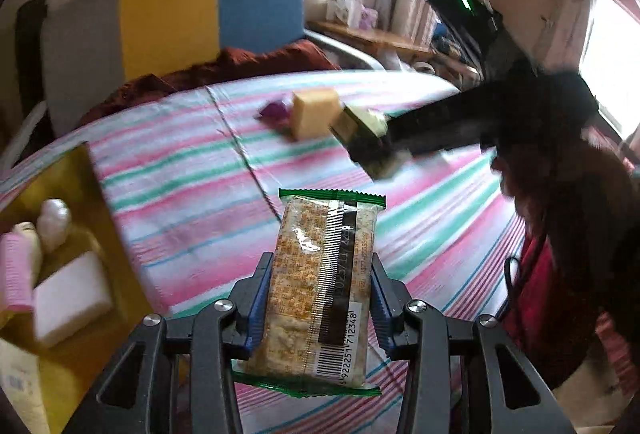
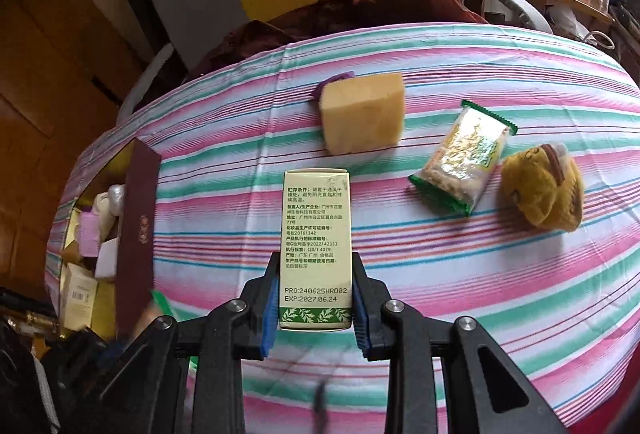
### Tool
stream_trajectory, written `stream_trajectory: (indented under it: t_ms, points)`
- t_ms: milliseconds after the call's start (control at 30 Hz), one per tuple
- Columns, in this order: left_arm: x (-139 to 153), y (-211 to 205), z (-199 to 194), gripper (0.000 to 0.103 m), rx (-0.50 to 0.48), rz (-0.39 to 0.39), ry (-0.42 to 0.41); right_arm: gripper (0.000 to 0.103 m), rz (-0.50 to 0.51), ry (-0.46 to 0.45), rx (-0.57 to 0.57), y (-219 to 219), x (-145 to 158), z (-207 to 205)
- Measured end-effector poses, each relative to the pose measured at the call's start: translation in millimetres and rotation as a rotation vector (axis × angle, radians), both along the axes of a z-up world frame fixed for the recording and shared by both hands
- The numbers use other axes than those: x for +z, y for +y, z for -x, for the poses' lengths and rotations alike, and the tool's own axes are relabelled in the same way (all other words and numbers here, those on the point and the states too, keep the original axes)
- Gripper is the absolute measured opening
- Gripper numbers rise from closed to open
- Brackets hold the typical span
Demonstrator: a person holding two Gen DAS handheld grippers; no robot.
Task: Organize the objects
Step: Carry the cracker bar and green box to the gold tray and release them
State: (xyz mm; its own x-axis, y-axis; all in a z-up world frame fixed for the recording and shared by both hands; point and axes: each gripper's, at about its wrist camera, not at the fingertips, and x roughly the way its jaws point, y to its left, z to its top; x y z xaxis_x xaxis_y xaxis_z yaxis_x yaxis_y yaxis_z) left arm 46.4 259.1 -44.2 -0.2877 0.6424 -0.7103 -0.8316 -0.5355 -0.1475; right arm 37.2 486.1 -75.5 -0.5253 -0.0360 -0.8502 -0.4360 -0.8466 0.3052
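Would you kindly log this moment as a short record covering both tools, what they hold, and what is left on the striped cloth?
left tool: shut on a green-edged snack packet
right tool: shut on a pale green carton
on striped cloth: yellow block, another snack packet, mustard plush item, purple item behind the block
storage box: left edge of cloth, already holding a white block and other items

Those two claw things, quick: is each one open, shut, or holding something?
Left gripper: shut on a green-edged cracker packet.
Right gripper: shut on a pale green printed carton.
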Motion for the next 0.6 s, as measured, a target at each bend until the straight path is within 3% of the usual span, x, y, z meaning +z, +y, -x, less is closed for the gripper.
stream_trajectory:
  t_ms: [267, 467, 600]
  points:
    - [36.3, -50.4, 40.8, 0.044, 0.177, -0.074, 0.041, 0.029, 0.034, 0.069, 0.133, -58.3, 19.7, 17.9]
    - [34.4, -107.9, 73.2, 0.044, 0.376, -0.065, 0.06, 0.029, 0.044, 0.115, 0.301, -127.2, 36.7, 45.3]
    - [16.8, -141.2, 89.1, 0.044, 0.488, -0.014, 0.054, 0.03, 0.055, 0.106, 0.403, -173.4, 34.7, 63.3]
